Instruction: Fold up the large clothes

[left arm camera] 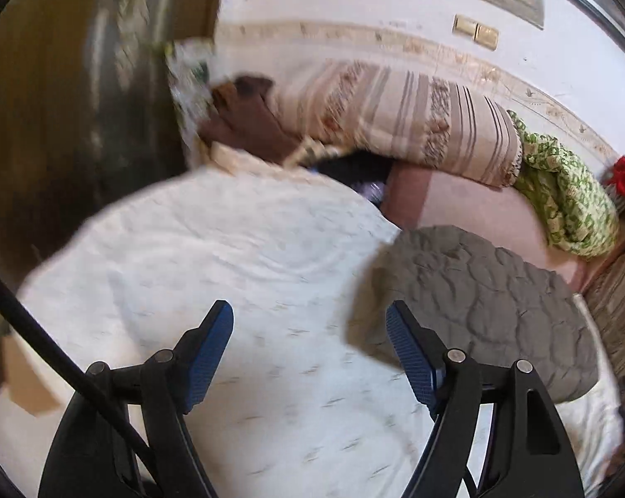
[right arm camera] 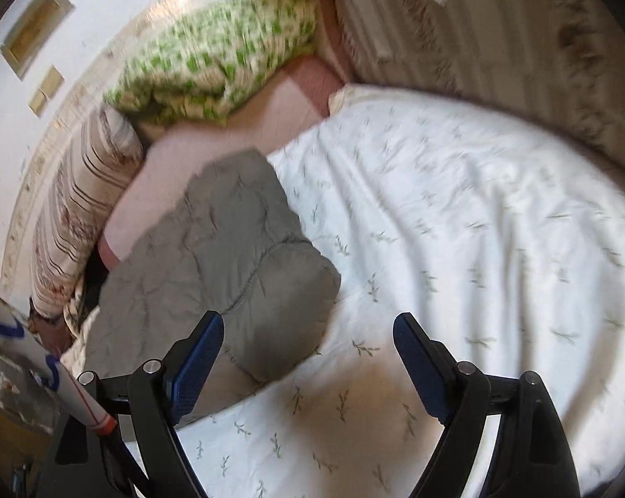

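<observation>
Bedding covers most of what both cameras take in: a white sheet [left arm camera: 196,274] printed with small leaf sprigs spreads across the bed, creased in soft ridges. In the left wrist view, the left gripper [left arm camera: 310,348] hangs over that sheet with its jaws released and spread wide, nothing between the blue pads [left arm camera: 206,359]. Just to its right lies the grey quilted garment [left arm camera: 474,303], bunched into a thick folded mound on the sheet, its near edge beside the right-hand finger; I cannot tell whether they touch. Behind it a striped bolster [left arm camera: 399,120] runs along the wall, with a green-patterned cloth [left arm camera: 561,191] heaped at its right end. In the right wrist view, the same grey garment [right arm camera: 212,265] sits left of centre on the white sheet [right arm camera: 457,224], its rounded lower fold reaching the left finger of the right gripper [right arm camera: 308,357]. Those jaws are also released and wide apart, holding nothing, over bare sheet. The green-patterned cloth [right arm camera: 212,54] lies beyond, near the striped bolster [right arm camera: 84,191].
</observation>
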